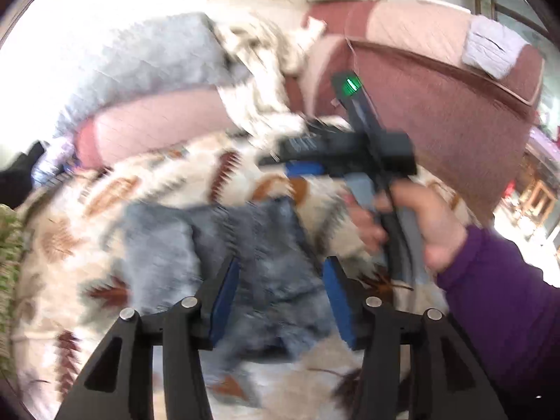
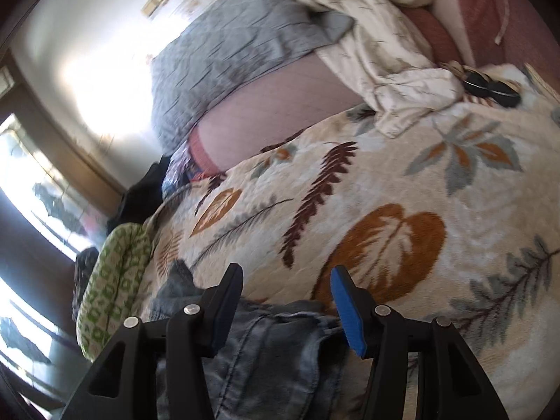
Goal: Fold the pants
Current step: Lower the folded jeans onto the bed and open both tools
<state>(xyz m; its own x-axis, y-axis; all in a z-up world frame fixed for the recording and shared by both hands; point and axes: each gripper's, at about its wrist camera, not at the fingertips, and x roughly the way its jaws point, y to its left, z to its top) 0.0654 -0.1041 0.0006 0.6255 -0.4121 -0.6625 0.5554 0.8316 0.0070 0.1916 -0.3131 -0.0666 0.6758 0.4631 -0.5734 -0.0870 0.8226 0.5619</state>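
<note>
Faded blue-grey jeans (image 1: 245,262) lie crumpled on a cream blanket with leaf prints (image 1: 157,182). My left gripper (image 1: 280,276) is open, its blue pads either side of the denim and just above it; the view is blurred. The right gripper's body (image 1: 350,143) is in the left wrist view, held by a hand in a purple sleeve to the right of the jeans. In the right wrist view my right gripper (image 2: 287,280) is open and empty, with the jeans (image 2: 266,350) below and between its fingers on the blanket (image 2: 402,192).
A pink sofa arm (image 1: 437,105) rises at the right. A grey cushion (image 2: 238,45) and a crumpled cream sheet (image 2: 385,52) lie at the back. A green patterned cushion (image 2: 112,280) sits at the left edge, near bright windows.
</note>
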